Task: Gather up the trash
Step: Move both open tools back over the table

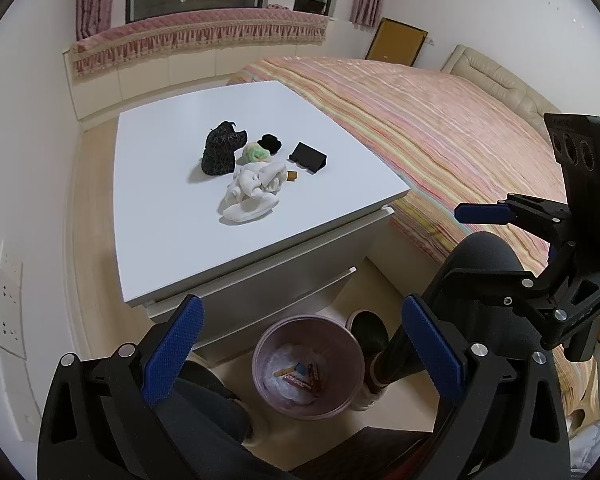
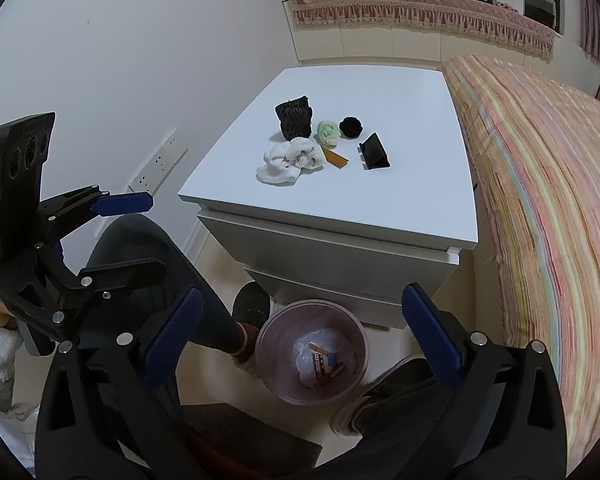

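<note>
A pink trash bin (image 1: 306, 366) (image 2: 312, 350) stands on the floor in front of the white nightstand (image 1: 180, 224) (image 2: 400, 200); it holds a white liner and a few wrappers. On the nightstand lie a white crumpled cloth (image 1: 252, 192) (image 2: 290, 159), a brown wrapper (image 1: 292, 176) (image 2: 337, 159), a green-white wad (image 1: 254, 153) (image 2: 327, 132), a black pompom (image 1: 270, 143) (image 2: 351, 126), a black patterned pouch (image 1: 220, 153) (image 2: 295, 117) and a black phone stand (image 1: 308, 157) (image 2: 374, 152). My left gripper (image 1: 300, 352) (image 2: 126, 232) is open and empty above the bin. My right gripper (image 2: 308, 336) (image 1: 472, 240) is open and empty above the bin too.
A bed with a striped cover (image 1: 440, 128) (image 2: 540, 200) lies to the right of the nightstand. The person's legs and slippers (image 1: 370, 332) (image 2: 252, 304) flank the bin. Wall sockets (image 2: 160, 160) are on the left wall. A window seat (image 1: 200, 40) runs along the far wall.
</note>
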A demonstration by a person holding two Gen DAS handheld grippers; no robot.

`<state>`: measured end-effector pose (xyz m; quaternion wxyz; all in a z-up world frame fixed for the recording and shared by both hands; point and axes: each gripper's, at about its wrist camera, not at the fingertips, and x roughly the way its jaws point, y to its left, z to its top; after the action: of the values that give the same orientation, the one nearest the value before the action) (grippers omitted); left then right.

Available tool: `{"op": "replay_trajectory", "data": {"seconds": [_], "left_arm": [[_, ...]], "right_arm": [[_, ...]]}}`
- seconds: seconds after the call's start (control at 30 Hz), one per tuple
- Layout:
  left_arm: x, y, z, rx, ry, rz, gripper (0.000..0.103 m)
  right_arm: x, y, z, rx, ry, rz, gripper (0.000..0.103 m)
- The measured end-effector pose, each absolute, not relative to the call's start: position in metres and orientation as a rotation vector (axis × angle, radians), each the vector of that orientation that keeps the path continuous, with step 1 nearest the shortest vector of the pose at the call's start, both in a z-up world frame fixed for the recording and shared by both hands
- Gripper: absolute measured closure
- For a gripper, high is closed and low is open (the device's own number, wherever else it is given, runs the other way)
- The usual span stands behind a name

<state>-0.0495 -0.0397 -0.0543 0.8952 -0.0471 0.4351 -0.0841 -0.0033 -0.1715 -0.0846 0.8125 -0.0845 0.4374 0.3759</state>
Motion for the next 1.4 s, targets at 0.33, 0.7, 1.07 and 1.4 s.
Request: {"op": "replay_trajectory", "data": {"seconds": [0.33, 0.7, 1.07, 1.4], "left_arm": [[-0.033, -0.032, -0.042, -0.102, 0.89, -0.171, 0.008], [0.005, -0.018, -0.035, -0.101, 0.892, -0.167, 0.008], [0.054, -0.006, -0.058, -0.106, 0.949, -0.152, 0.008], [0.083, -0.004, -0.087, -0.109, 1.001, -0.142, 0.008]], "right_arm": [[0.015, -0.169, -0.07, -0.184, 0.915, 0.784, 0.004], [0.069, -0.153, -0.059, -0.227, 0.894, 0.717, 0.004], [0.126, -0.13, -0.086, -0.284, 0.936, 0.694, 0.004], [0.152, -0.111, -0.114, -0.336, 0.979, 0.727, 0.012]]}}
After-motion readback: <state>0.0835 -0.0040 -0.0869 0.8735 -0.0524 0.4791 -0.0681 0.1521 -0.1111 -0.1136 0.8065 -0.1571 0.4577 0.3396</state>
